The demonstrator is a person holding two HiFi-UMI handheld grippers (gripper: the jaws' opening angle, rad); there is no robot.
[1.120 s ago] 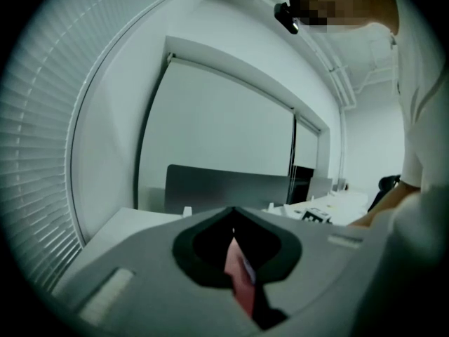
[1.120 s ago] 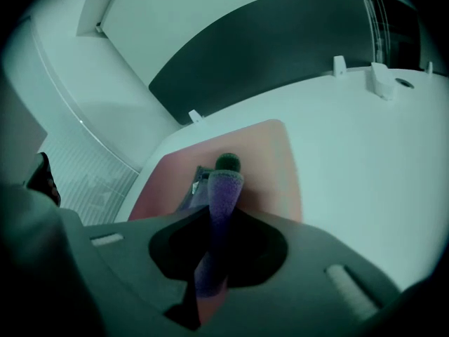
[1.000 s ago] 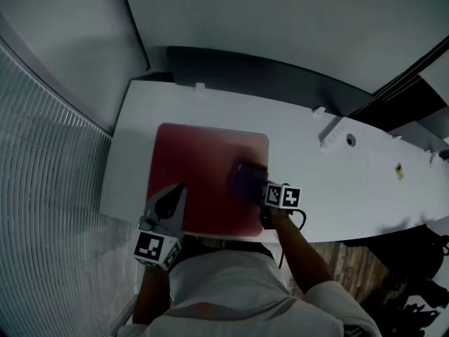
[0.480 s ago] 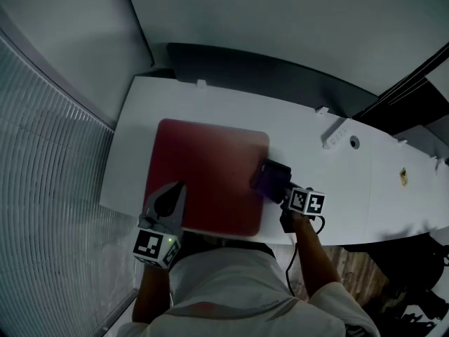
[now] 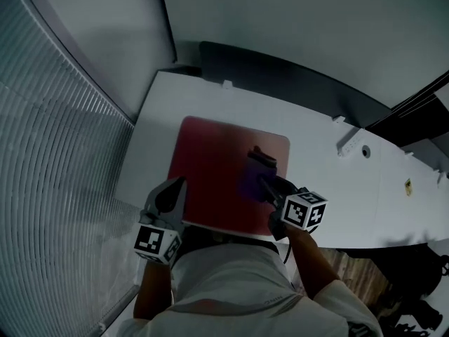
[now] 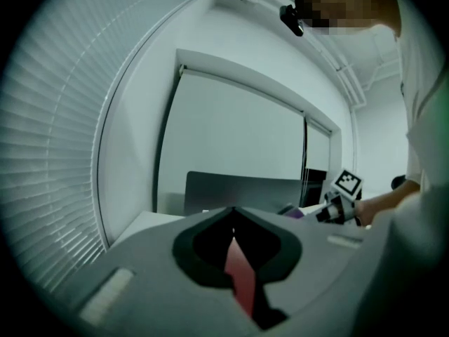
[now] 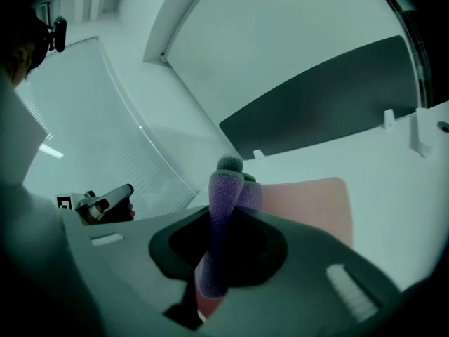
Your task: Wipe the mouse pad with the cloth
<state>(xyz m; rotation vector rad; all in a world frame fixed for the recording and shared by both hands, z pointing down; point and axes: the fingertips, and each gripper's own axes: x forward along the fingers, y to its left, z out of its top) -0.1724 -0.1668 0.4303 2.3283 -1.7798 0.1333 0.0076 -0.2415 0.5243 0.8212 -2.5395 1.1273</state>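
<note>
At the near edge of the desk, your right gripper, clamped on the cloth, wipes the mouse pad, left gripper closed, empty; likely sweep leftward next.

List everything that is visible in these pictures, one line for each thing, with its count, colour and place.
mouse pad: 1, dark red, flat on the table toward its left end
cloth: 1, purple, over the pad's right part
table: 1, white, in front of the person
power strip: 1, white, far edge of the table, right of the pad
panel: 1, dark grey, behind the table
blinds: 1 set, pale grey, left side
floor: brown wood, lower right
left gripper: 1, grey, jaws together, at the pad's near-left corner
right gripper: 1, grey, shut on the cloth
shirt: 1, white, on the person, bottom of the head view
</note>
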